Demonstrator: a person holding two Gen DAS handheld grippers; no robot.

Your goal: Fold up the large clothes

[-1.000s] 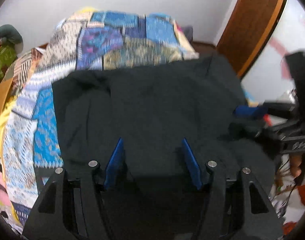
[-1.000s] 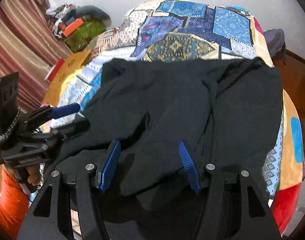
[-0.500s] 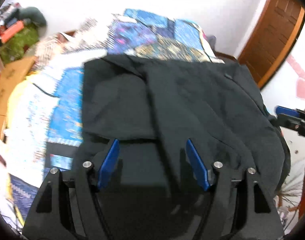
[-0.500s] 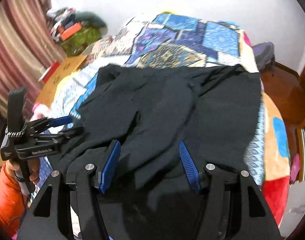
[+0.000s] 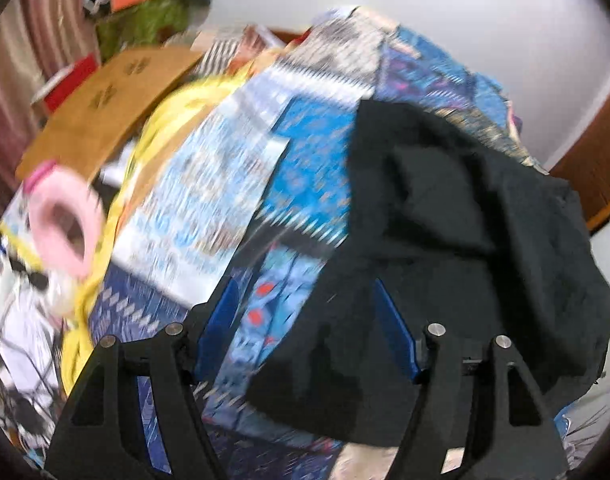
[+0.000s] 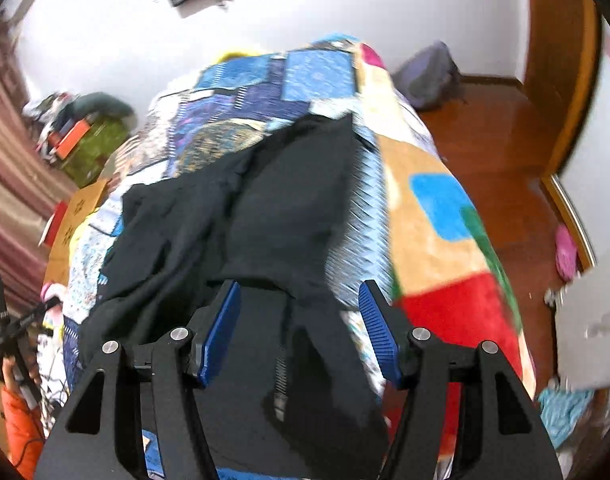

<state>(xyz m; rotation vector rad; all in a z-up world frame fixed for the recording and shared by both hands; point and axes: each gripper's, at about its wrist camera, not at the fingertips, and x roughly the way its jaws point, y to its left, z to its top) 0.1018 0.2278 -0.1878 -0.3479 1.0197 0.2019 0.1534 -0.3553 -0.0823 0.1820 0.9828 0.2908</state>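
A large black garment lies rumpled on a bed with a patchwork cover. In the left wrist view it fills the right half, and my left gripper is open and empty above its near left edge. In the right wrist view the garment runs down the middle of the bed toward me. My right gripper is open and empty above its near end, which hangs over the bed's edge. The left gripper also shows in the right wrist view at the far left edge, small and blurred.
A cardboard sheet and a green pile of things lie left of the bed. A pink ring-shaped object sits at the bed's left edge. A wooden floor, a grey bag and a door frame are to the right.
Both grippers have swung outward: the left view now faces the bed's left side, the right view its right side. Both stay open. The garment lies much as before.
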